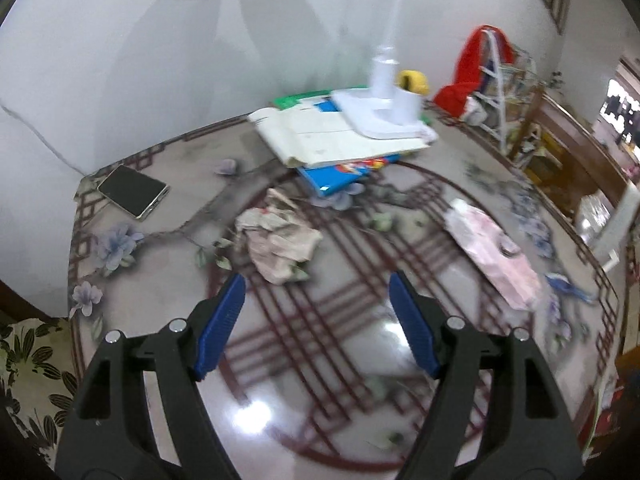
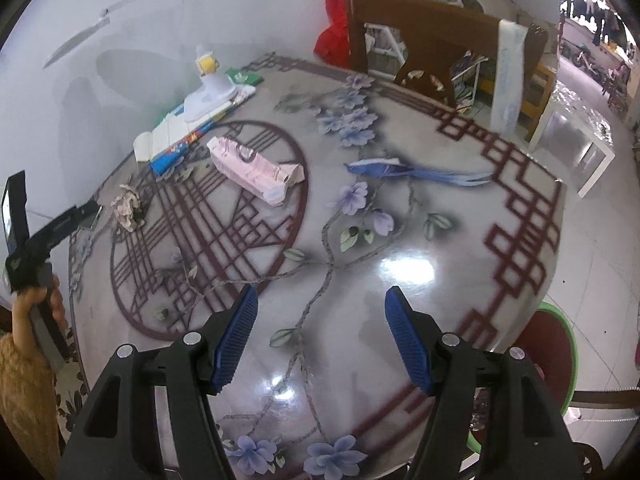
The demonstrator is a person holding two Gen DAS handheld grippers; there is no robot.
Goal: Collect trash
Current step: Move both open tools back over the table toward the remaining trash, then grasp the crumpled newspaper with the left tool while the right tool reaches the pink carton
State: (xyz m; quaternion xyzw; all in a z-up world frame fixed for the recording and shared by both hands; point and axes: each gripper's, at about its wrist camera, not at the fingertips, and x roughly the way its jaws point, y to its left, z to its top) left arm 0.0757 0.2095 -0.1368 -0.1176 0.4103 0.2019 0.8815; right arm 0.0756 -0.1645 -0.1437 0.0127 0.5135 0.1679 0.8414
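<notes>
On our worktop (image 2: 400, 240), bare near its front edge, both hand-held grippers, left (image 1: 316, 324) and right (image 2: 320, 336), stand open and empty; the pink packet (image 2: 256, 170) lies slanted, the crumpled paper (image 1: 276, 242) beside it.

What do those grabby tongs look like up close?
Both the left tongs and right tongs have black plastic arms with silver bolts and ribbed blue pads. The hand holding the left one wears a fuzzy tan sleeve.

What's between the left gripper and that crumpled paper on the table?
Nothing: in the left wrist view only bare patterned tabletop separates the left gripper from the crumpled paper.
</notes>
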